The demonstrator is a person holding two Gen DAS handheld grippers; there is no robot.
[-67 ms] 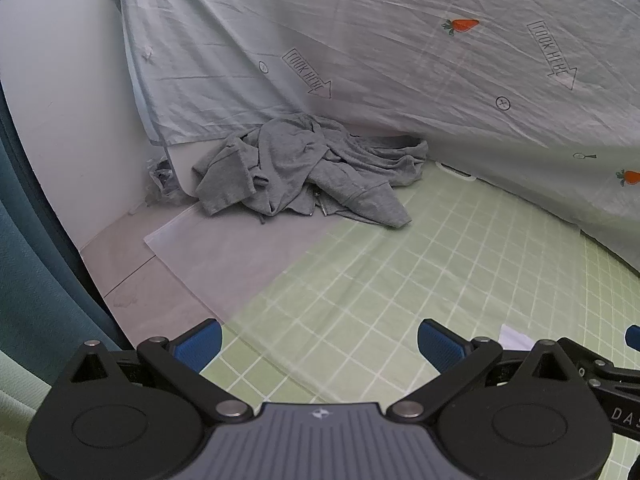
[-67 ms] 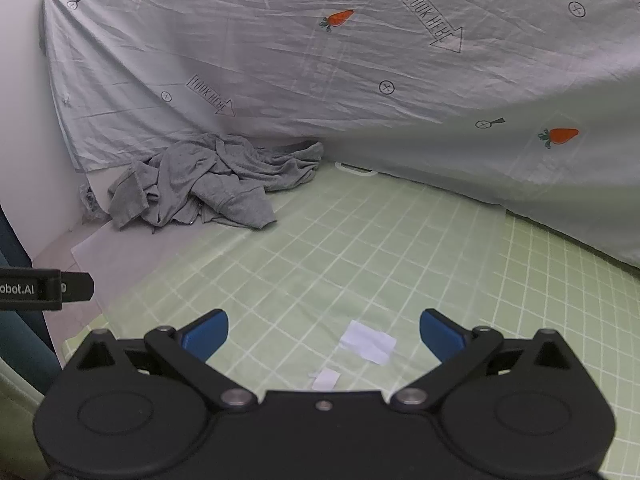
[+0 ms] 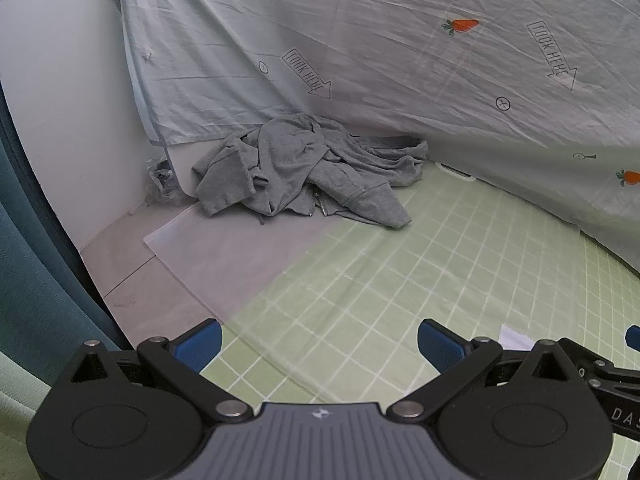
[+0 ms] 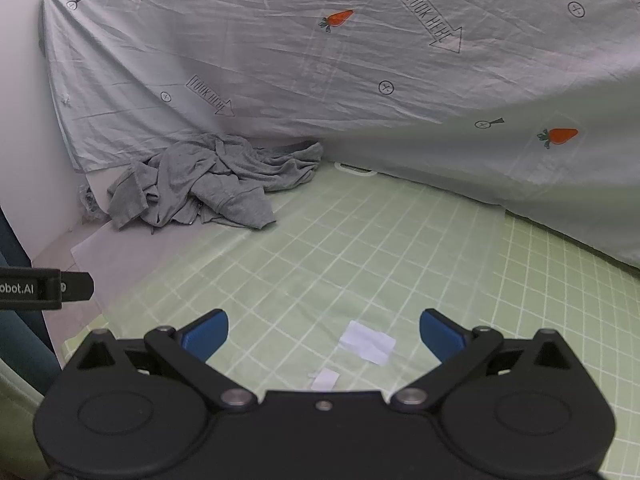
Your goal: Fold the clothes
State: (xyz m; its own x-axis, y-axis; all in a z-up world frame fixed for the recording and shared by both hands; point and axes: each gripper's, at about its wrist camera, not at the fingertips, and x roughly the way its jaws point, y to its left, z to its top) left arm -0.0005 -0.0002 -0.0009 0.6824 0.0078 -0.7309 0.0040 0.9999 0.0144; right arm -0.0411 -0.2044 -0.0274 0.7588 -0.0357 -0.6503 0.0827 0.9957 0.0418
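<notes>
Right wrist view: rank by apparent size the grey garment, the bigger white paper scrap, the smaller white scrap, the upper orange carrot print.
1. grey garment
2. bigger white paper scrap
3. and 4. smaller white scrap and upper orange carrot print: look alike, and the scrap lies far nearer the camera, so unranked.

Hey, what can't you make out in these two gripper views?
- Gray zip-up garment: its shape and underside, both views, hidden by its own crumpled folds.
- Crumpled thing by the wall: left view, too small to identify.
- White paper scrap: left view, partly behind the hand-held gripper's finger.
</notes>
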